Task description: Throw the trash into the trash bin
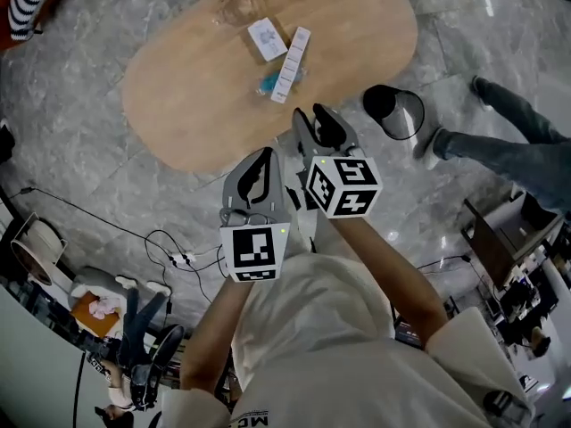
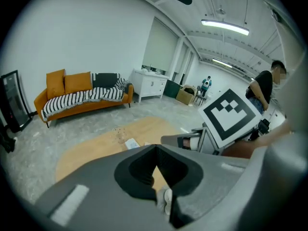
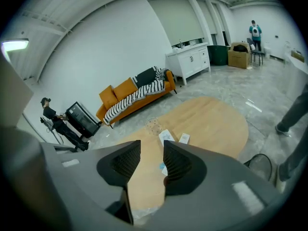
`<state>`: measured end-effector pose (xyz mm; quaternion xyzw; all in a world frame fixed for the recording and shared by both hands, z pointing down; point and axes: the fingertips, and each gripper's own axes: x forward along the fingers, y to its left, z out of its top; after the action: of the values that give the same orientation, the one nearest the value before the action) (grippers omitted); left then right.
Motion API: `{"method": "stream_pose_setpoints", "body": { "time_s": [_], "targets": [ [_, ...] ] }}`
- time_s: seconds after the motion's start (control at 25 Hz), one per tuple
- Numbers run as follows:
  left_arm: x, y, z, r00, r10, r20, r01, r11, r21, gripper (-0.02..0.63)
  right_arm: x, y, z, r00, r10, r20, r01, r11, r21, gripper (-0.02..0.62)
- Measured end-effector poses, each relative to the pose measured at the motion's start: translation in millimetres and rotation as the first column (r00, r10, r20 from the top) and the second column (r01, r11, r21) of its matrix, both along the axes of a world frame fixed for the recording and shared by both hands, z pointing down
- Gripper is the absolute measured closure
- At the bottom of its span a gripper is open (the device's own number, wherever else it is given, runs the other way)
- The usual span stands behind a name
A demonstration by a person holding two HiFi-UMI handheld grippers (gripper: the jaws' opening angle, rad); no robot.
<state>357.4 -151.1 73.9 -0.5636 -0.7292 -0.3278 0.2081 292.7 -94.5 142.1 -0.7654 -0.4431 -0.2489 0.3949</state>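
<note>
Over grey marble floor, the left gripper, jaws pressed together, and the right gripper, jaws slightly spread on nothing, hang short of an oval light-wood table strewn with white packets and a blue wrapper, a black wire-mesh trash bin beside it.

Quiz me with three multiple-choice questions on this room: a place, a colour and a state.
1. Where is the trash bin?
A. on the floor beside the table
B. on the table
C. hung on a wall

2. What colour is the sofa?
A. green
B. orange
C. blue

3. How do the jaws of the right hand-held gripper stand?
A. apart
B. shut on a box
C. shut on nothing

Answers:
1. A, the head view shows it standing on the floor by the table's edge.
2. B, its cushions are orange.
3. A, the table shows through the gap.
</note>
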Motion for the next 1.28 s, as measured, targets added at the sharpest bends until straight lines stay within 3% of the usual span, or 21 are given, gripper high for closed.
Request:
{"method": "stream_pose_setpoints", "body": {
  "time_s": [0.56, 0.96, 1.28],
  "targets": [
    [25.8, -3.3, 84.5, 0.998, 0.064, 0.028, -0.066, 0.995, 0.071, 0.606, 19.3, 10.4, 112.6, 0.981, 0.182, 0.068, -0.187, 0.980, 0.071, 0.368],
    [32.4, -14.8, 134.4, 0.998, 0.068, 0.010, -0.069, 0.989, 0.132, 0.606, 14.7, 7.5, 210.2, 0.960, 0.242, 0.141, -0.259, 0.958, 0.124, 0.279],
    [36.0, -15.4, 150.4, 0.996, 0.093, 0.003, -0.092, 0.983, 0.160, 0.606, 18.4, 13.0, 241.7, 0.950, 0.258, 0.177, -0.284, 0.948, 0.144, 0.244]
  ]
}}
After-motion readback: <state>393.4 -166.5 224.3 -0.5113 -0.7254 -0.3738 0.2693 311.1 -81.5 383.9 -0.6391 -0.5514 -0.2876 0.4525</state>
